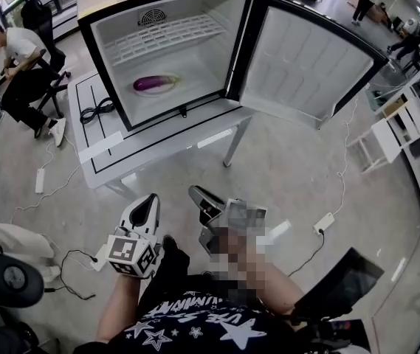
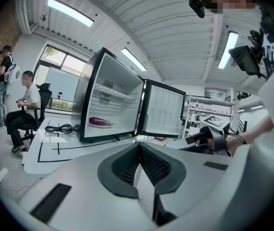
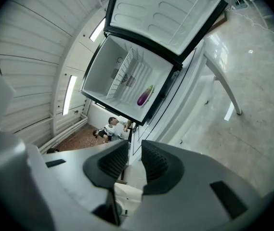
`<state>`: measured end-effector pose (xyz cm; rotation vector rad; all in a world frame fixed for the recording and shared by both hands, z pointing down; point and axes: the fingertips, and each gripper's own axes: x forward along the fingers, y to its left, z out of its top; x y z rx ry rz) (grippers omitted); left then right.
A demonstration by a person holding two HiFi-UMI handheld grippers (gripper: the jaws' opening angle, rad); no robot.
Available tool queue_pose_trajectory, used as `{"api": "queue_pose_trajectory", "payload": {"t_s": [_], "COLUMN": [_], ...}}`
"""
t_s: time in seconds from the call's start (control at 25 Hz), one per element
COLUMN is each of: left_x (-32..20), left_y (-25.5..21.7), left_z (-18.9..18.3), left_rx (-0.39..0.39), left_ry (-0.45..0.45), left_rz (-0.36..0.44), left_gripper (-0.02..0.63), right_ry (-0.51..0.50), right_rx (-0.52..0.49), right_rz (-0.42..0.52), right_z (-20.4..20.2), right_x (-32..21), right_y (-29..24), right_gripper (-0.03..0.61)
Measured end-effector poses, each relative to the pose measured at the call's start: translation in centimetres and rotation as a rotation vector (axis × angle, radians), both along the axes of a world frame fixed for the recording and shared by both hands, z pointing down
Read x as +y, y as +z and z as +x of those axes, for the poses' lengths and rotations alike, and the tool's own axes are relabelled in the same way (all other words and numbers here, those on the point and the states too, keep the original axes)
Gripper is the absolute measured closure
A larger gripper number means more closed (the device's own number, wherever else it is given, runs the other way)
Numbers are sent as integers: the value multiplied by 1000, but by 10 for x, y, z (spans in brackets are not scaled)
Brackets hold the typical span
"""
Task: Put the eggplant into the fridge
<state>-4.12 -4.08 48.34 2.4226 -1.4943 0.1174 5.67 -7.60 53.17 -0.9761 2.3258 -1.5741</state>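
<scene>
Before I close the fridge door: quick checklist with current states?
1. Eggplant in fridge: ok, lying on its floor.
2. Eggplant back from the front edge: ok.
3. Door shut: not ok, wide open.
4. Left gripper empty: ok, jaws together on nothing.
5. Right gripper empty: ok, jaws slightly apart, nothing between.
6. Cable clear of the door swing: ok, it lies on the table left of the fridge.

One eggplant (image 1: pixel 156 84), one fridge (image 1: pixel 111 56)
</scene>
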Motion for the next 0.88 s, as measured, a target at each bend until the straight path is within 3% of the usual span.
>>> {"api": "queue_pose_trajectory", "payload": {"t_s": [0.4,0.56,0.88], "left_x": [71,104,160], "left_y": [-10,-10,-8], "left_z": [23,32,51], "left_rx": [-10,-12,-15], "left_ry": [-22,-27,-38], "left_rz": [37,38,51], "left_gripper": [604,604,604], "right_ry": [-51,-55,-134], "right_rx": [4,8,75], "right_rz": [35,27,53], "right_z": [19,30,46], "right_x": [74,108,167], "right_y": [-9,-9,-5], "right_gripper": [518,571,572]}}
